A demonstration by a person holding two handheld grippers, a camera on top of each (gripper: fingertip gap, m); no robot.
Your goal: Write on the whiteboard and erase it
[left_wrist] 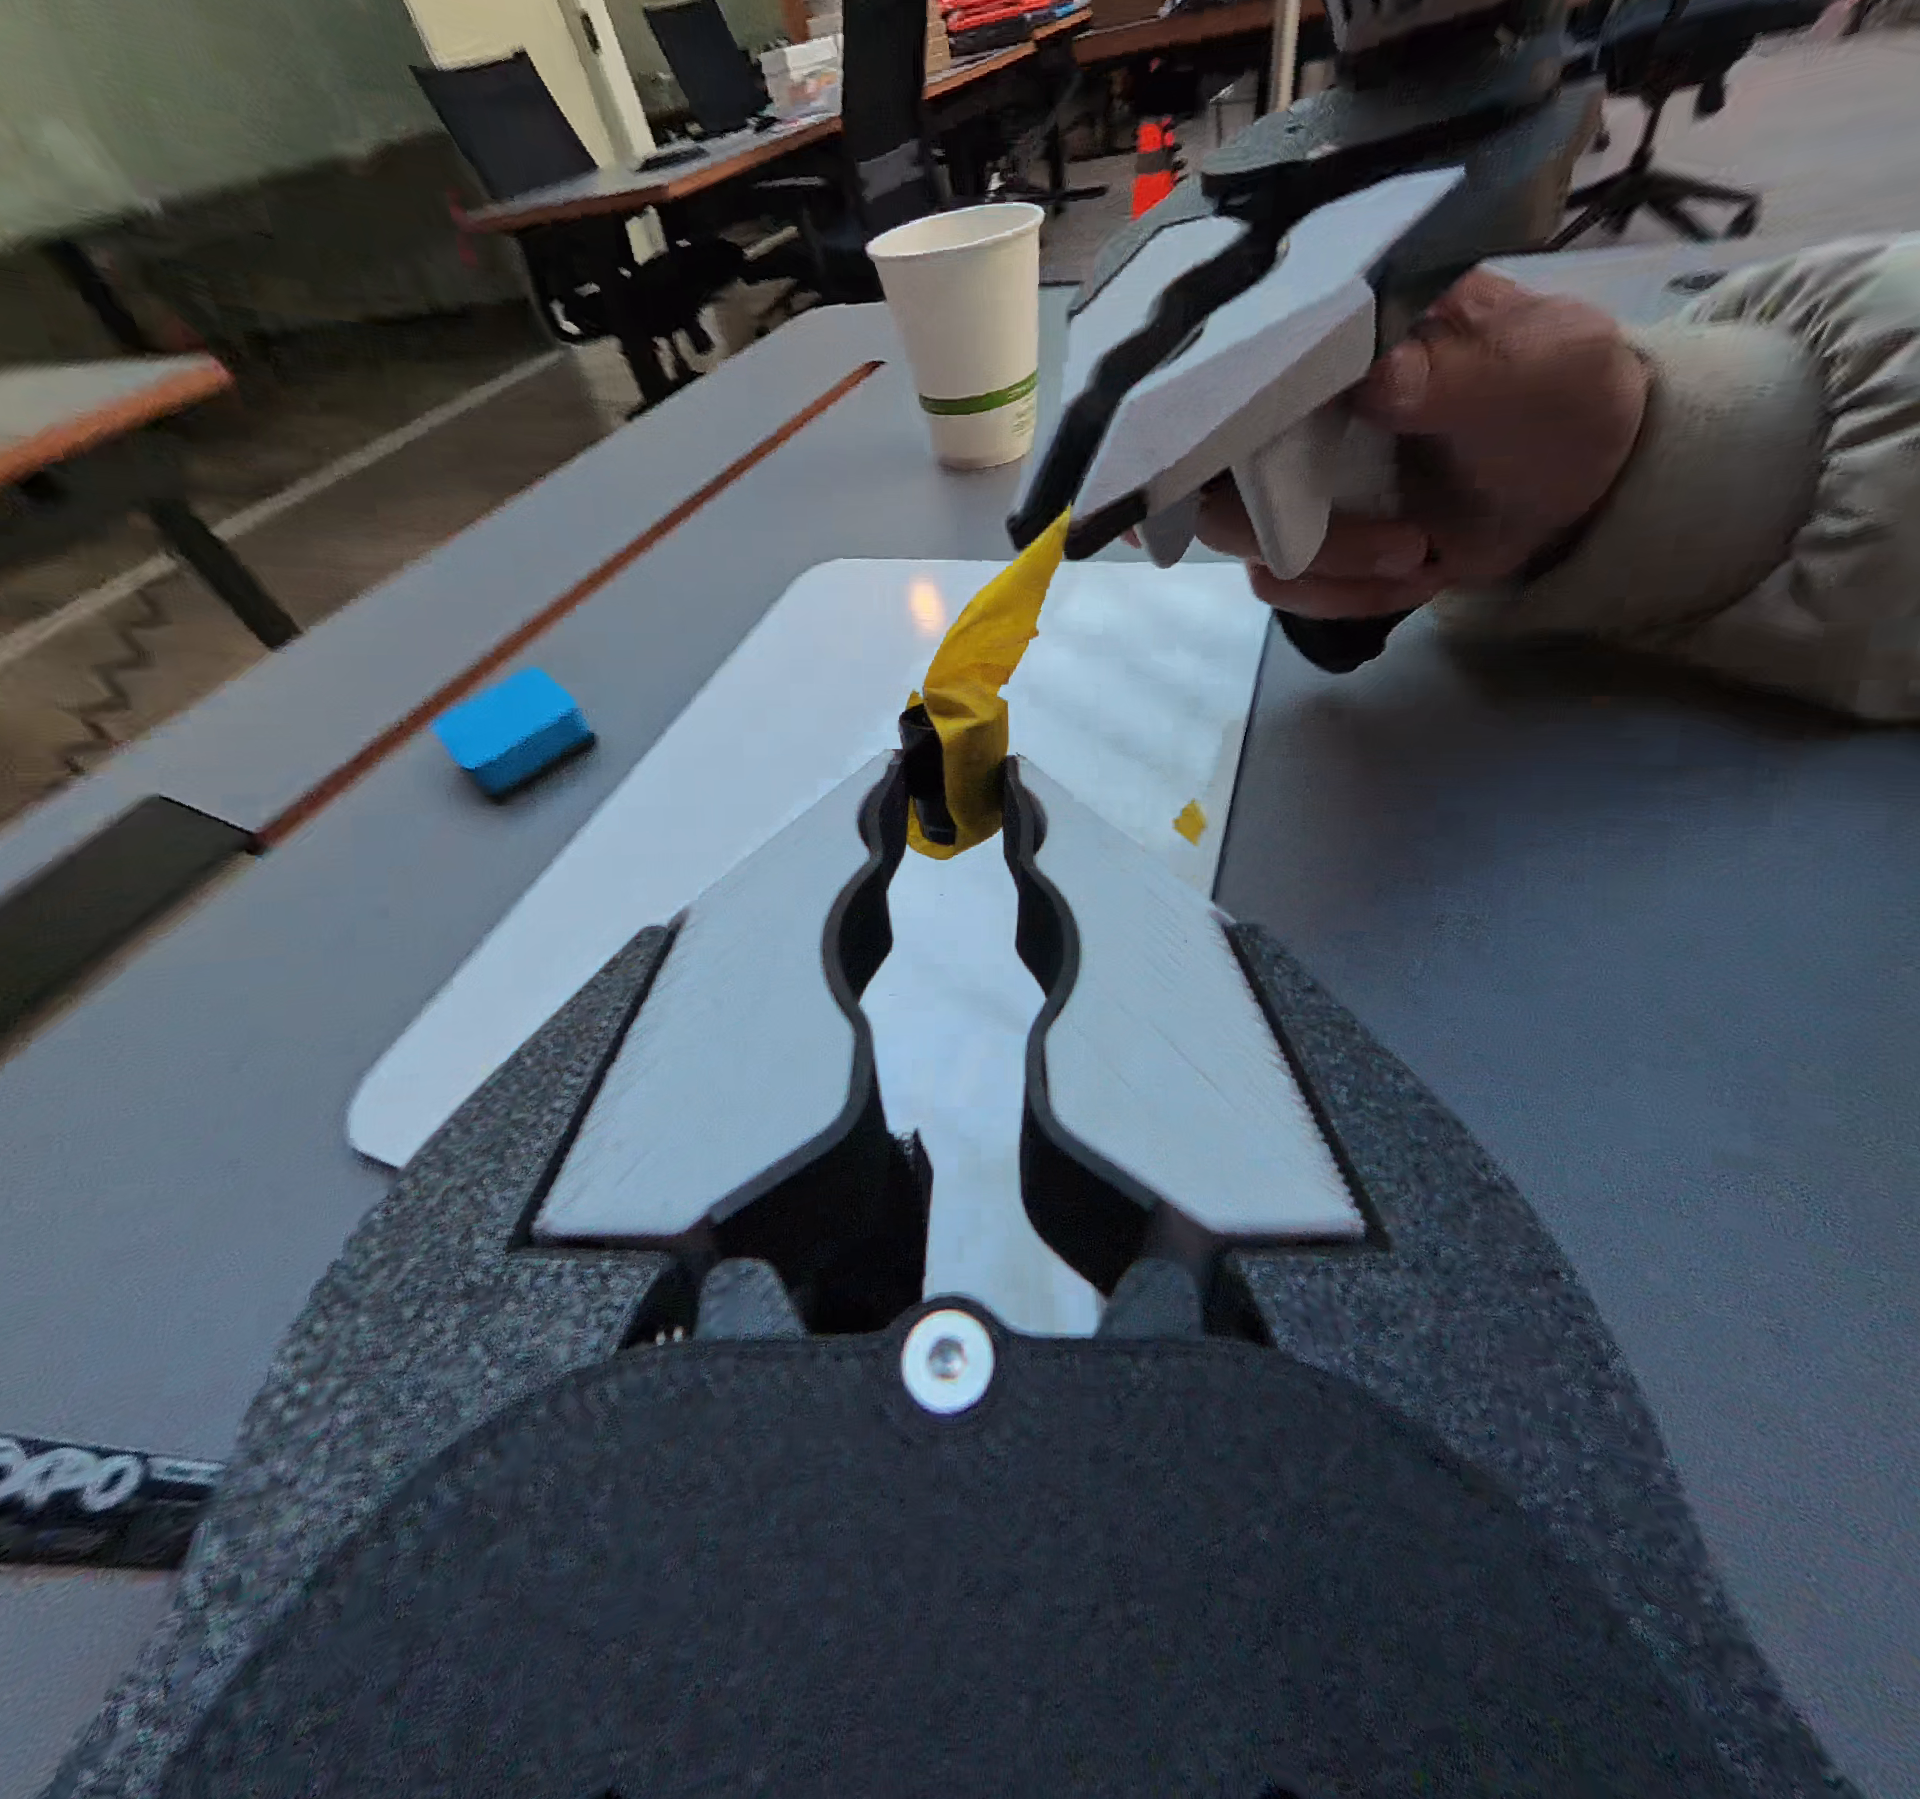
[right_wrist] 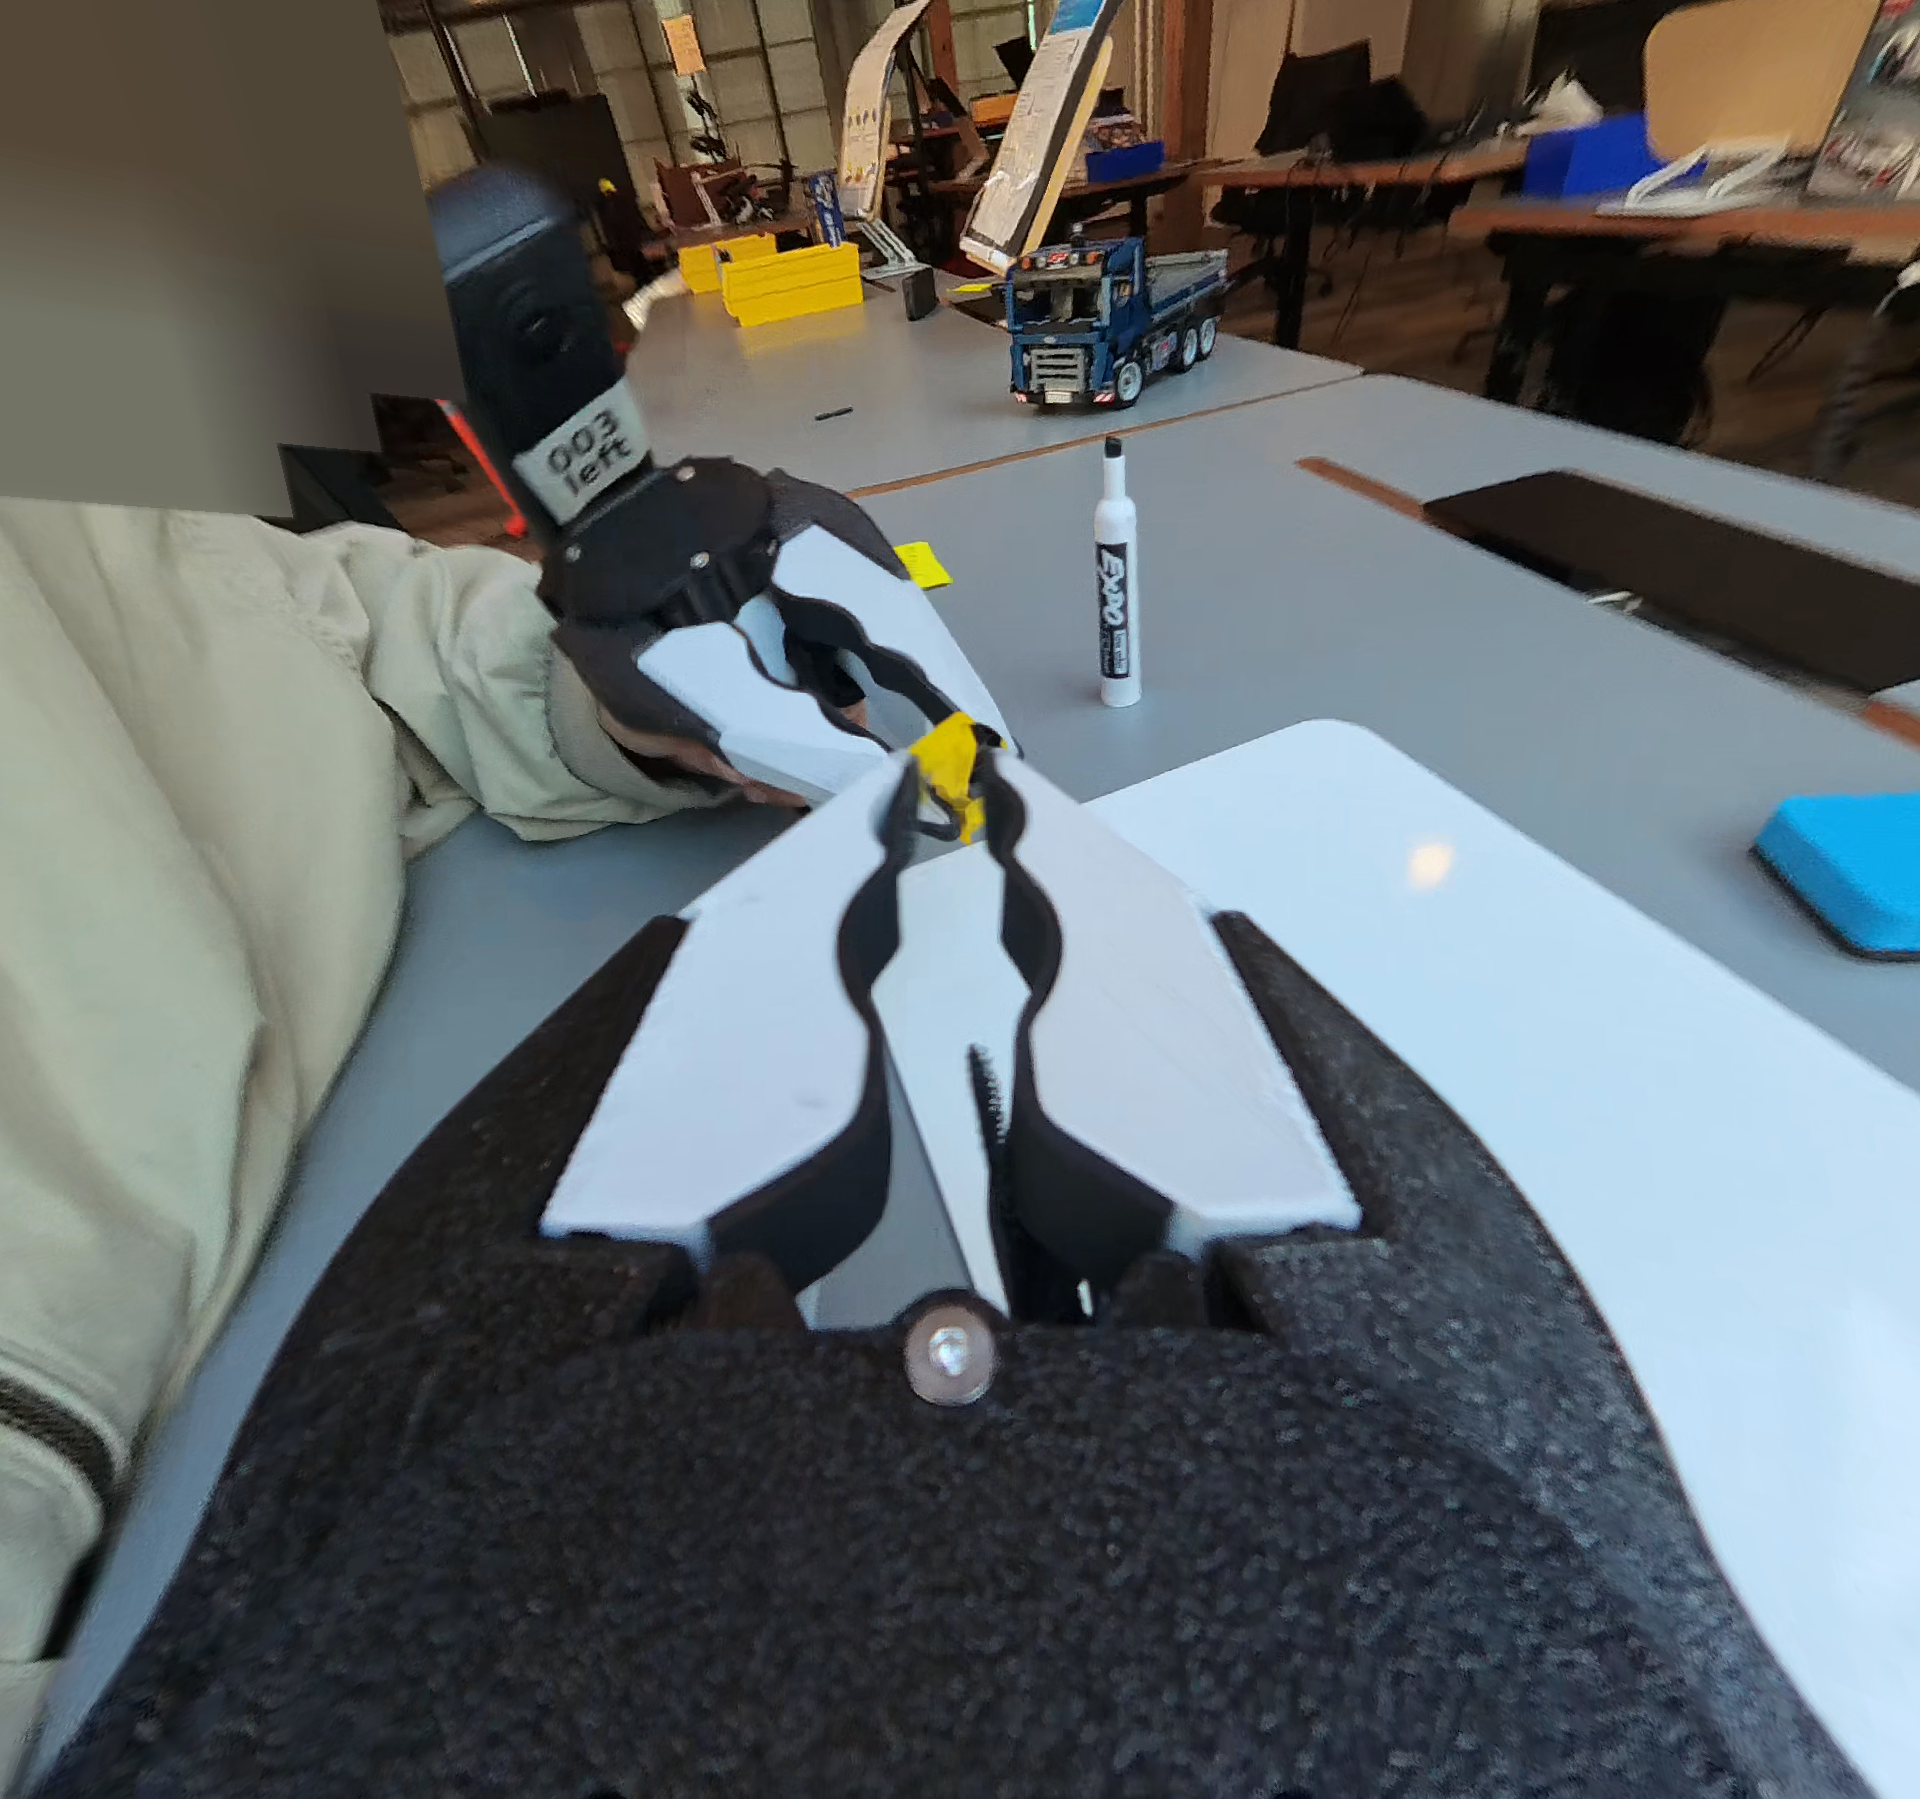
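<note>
Fingers of left gripper [left_wrist: 951, 793] and right gripper [left_wrist: 1044, 528] both pinch yellow tape [left_wrist: 982, 679].

Beige-sleeved arm [right_wrist: 208, 762], black speckled claw [left_wrist: 951, 793] bodies, white wavy-edged fingers [left_wrist: 748, 1022], one silver screw [left_wrist: 945, 1360] each

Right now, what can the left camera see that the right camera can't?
Only the left wrist view shows the cup and a yellow scrap on the board.
Only the right wrist view shows the marker standing upright and the toy truck.
Both show the white board, the blue eraser, and the two claws, left claw and right claw, pinching the yellow tape around a small black thing.
</note>
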